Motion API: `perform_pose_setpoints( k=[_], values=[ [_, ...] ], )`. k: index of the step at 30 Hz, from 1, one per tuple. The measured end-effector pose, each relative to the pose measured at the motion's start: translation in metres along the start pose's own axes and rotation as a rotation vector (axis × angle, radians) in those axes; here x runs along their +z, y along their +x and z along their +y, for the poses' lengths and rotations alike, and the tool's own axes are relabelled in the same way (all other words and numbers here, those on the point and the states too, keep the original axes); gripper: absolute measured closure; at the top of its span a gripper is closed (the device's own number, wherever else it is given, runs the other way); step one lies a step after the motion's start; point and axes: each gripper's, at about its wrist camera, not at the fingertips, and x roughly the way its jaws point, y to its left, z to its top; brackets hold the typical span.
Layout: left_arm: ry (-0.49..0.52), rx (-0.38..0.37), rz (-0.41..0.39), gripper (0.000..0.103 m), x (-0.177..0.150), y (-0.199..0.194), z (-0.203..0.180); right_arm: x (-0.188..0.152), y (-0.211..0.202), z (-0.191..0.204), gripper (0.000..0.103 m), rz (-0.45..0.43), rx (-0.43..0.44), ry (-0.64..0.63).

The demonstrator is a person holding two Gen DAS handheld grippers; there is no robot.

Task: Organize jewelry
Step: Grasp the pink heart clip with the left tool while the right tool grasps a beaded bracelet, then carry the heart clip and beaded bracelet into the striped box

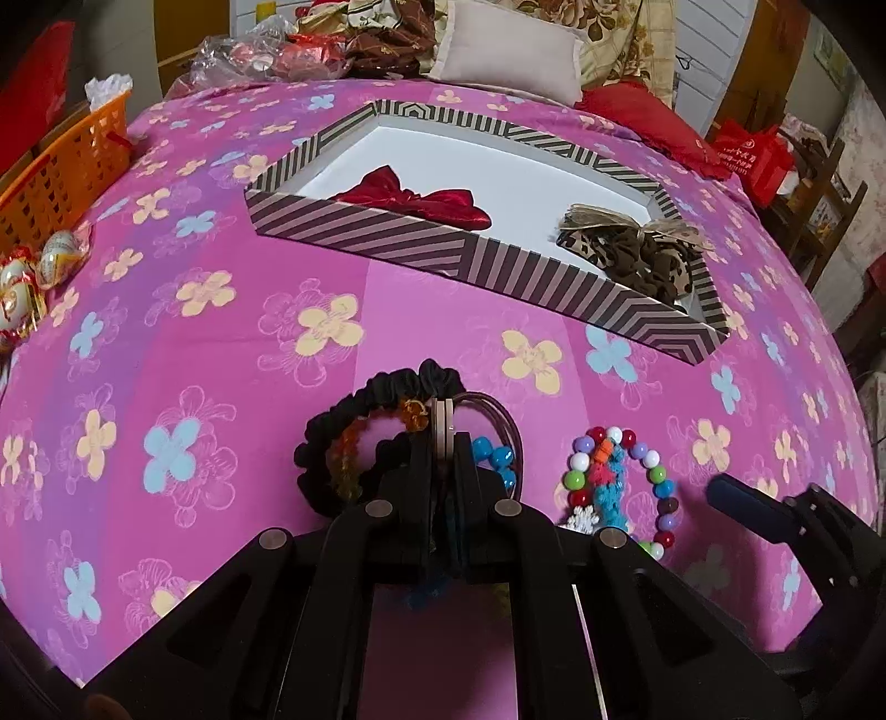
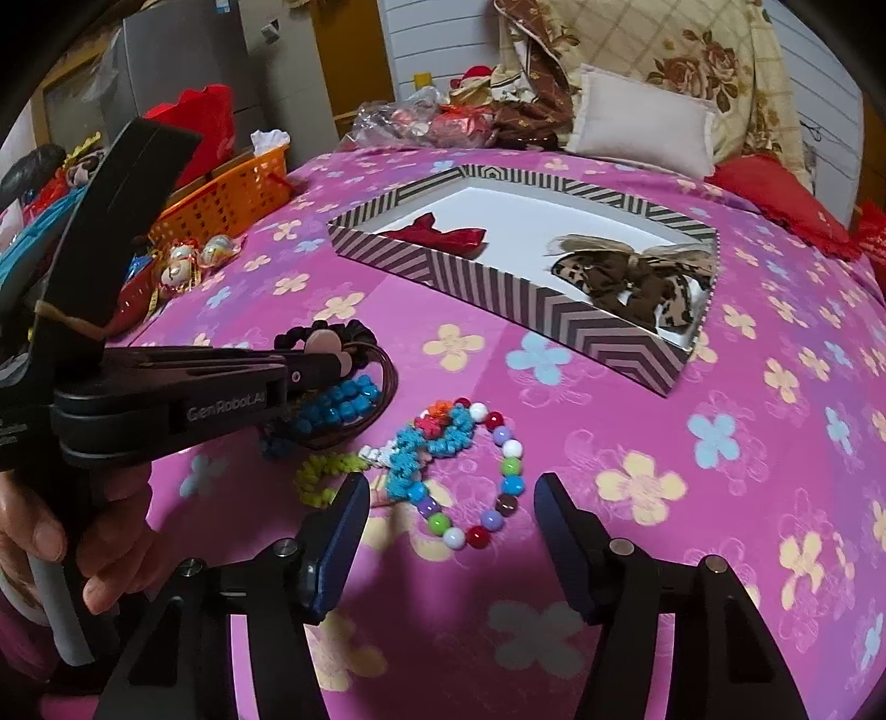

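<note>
My left gripper (image 1: 444,429) is shut over a pile holding a black scrunchie (image 1: 354,399), an amber bead bracelet (image 1: 346,459), a blue bead bracelet (image 1: 498,457) and brown hair ties (image 1: 506,421); what it pinches is hidden. It also shows in the right wrist view (image 2: 326,354). My right gripper (image 2: 451,501) is open, its fingers either side of a multicoloured bead bracelet (image 2: 498,482) and a blue crochet string (image 2: 412,459). A striped box (image 1: 498,266) holds a red bow (image 1: 421,196) and a leopard bow (image 1: 637,249).
An orange basket (image 1: 61,166) and wrapped sweets (image 1: 39,266) sit at the left edge of the pink flowered bedspread (image 1: 221,332). Pillows (image 1: 509,50) and bags lie behind the box. A yellow-green hair tie (image 2: 321,476) lies near the right gripper's left finger.
</note>
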Motion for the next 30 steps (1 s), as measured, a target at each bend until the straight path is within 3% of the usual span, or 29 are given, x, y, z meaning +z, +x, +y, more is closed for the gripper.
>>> perform_pose_setpoints(
  k=[18, 26, 30],
  values=[
    [-0.057, -0.091, -0.023, 0.098, -0.011, -0.043, 0.032, 0.006, 0.006, 0.004, 0.043, -0.003, 0.064, 0.020],
    [-0.067, -0.092, -0.050, 0.097, -0.011, -0.059, 0.037, 0.013, 0.025, 0.005, 0.043, 0.014, 0.097, 0.042],
    [-0.067, -0.074, -0.049, 0.097, -0.012, -0.057, 0.036, 0.013, 0.033, 0.006, 0.073, 0.021, 0.103, 0.031]
  ],
)
